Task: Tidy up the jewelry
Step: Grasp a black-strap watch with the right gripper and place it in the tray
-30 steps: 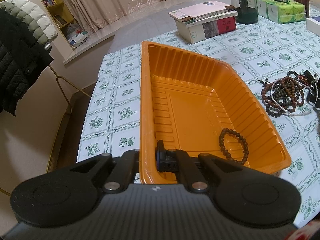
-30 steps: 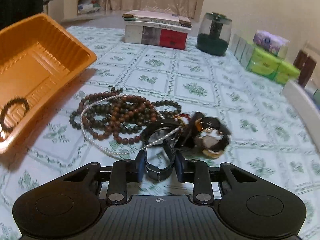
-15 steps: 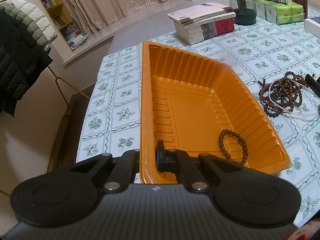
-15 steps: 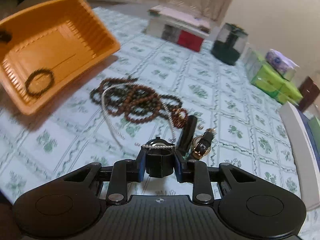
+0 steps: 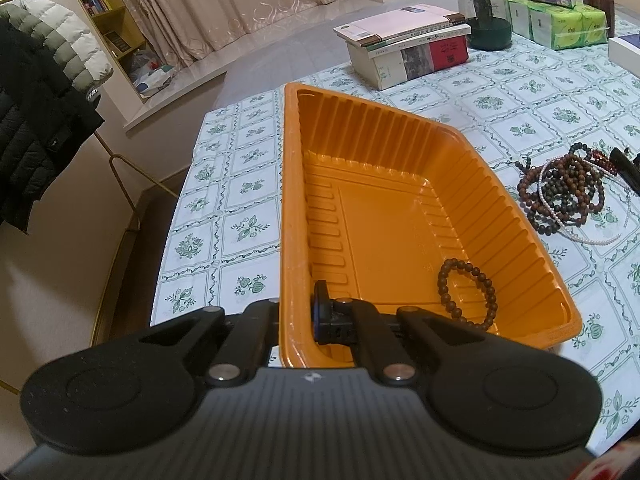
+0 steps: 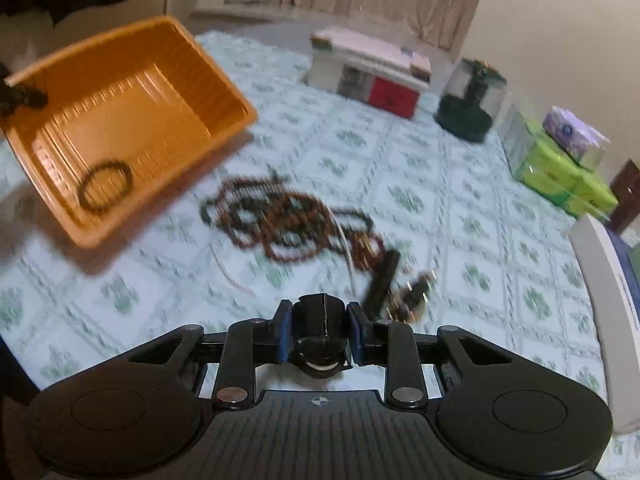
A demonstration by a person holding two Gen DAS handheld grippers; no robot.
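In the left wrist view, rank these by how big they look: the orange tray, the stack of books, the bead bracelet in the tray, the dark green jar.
1. orange tray, by far the largest.
2. stack of books.
3. and 4. bead bracelet and dark green jar look about alike; the bracelet lies much nearer the camera, so their order is unsure.

right gripper (image 6: 320, 330) clamps black watch (image 6: 319, 334) — bead pile (image 6: 288, 220) beside orange tray (image 6: 224, 80)

Warm, dim indoor light; the left wrist view is sharp with fisheye bending, the right wrist view motion-blurred.
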